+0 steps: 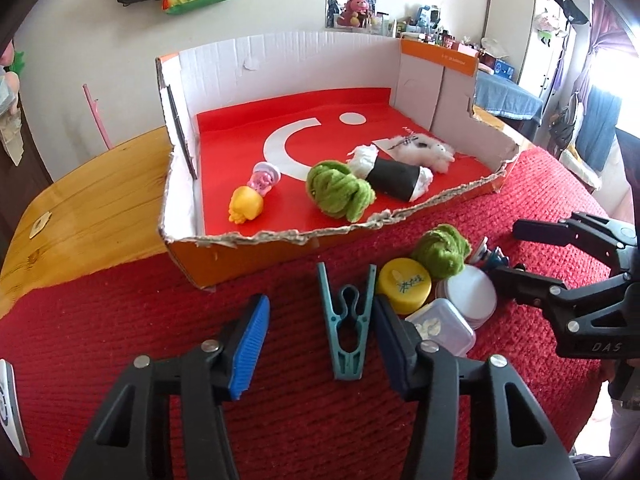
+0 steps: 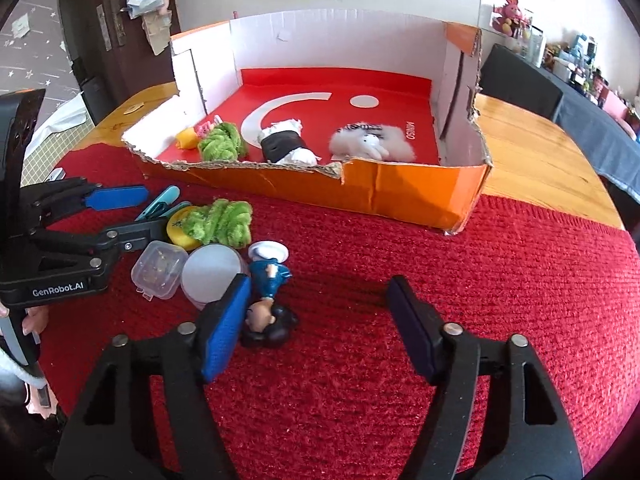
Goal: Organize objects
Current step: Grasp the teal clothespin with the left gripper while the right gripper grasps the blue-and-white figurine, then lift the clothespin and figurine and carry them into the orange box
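- Clothes peg [image 1: 347, 328]: it lies flat on the red mat [image 1: 120, 320], just in front of the orange box's [image 1: 248, 256] torn front edge, open end toward the box. The left claw [image 1: 320, 344] straddles it with its jaws partly spread; the right pad looks to be against the peg, the left pad is clear of it, so nothing is gripped yet.
- Likely reason: the box is where sorted things go. A yellow toy [image 1: 246, 209], a pink toy [image 1: 263, 178], a green fluffy bundle [image 1: 340, 194], a black roll [image 1: 394, 180] and a white plush [image 1: 428, 150] already lie near its front edge.
- Right claw [image 2: 320, 332]: half spread and empty, its left pad beside a sailor figurine [image 2: 266, 292] lying on the mat, which is outside the jaws.
- In the way: a yellow cap [image 1: 404, 286], a clear lidded tub [image 1: 440, 328], a round white lid [image 1: 468, 294] and a second green bundle [image 1: 440, 248] crowd just right of the peg.
- The box's front edge is low and ragged, easy to clear, I judge.
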A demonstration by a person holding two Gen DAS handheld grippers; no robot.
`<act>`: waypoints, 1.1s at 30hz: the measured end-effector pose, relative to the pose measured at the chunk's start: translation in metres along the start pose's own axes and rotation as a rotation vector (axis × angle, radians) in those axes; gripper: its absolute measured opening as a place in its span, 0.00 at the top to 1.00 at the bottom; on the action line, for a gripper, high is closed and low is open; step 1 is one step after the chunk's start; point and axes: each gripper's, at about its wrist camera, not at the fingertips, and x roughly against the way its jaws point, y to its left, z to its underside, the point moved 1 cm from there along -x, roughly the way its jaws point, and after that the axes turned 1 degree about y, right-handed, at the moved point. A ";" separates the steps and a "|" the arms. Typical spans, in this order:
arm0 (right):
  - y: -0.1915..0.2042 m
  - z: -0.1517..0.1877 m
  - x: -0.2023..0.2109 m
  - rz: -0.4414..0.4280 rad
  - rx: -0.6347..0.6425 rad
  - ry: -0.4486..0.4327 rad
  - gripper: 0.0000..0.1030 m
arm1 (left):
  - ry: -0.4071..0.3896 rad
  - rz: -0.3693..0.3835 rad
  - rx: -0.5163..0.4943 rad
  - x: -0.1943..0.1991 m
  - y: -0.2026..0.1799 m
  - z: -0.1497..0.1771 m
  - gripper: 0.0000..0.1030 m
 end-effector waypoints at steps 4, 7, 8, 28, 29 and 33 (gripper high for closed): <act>0.004 0.001 0.000 -0.012 0.024 -0.012 0.46 | -0.005 0.020 0.006 0.000 0.000 -0.001 0.50; 0.010 0.001 0.000 -0.004 0.060 -0.014 0.53 | -0.006 0.030 -0.003 0.001 -0.002 0.000 0.56; 0.013 0.002 0.000 -0.004 0.073 -0.015 0.56 | -0.006 0.035 -0.006 0.001 -0.003 0.000 0.57; 0.015 0.003 0.014 -0.122 0.075 -0.060 0.77 | -0.048 0.089 0.027 0.022 -0.007 0.007 0.75; 0.014 0.002 0.018 -0.131 0.073 -0.067 0.77 | -0.056 0.092 0.027 0.027 -0.008 0.006 0.75; 0.013 -0.006 0.033 -0.147 0.068 -0.105 0.77 | -0.094 0.099 0.027 0.045 -0.007 0.002 0.75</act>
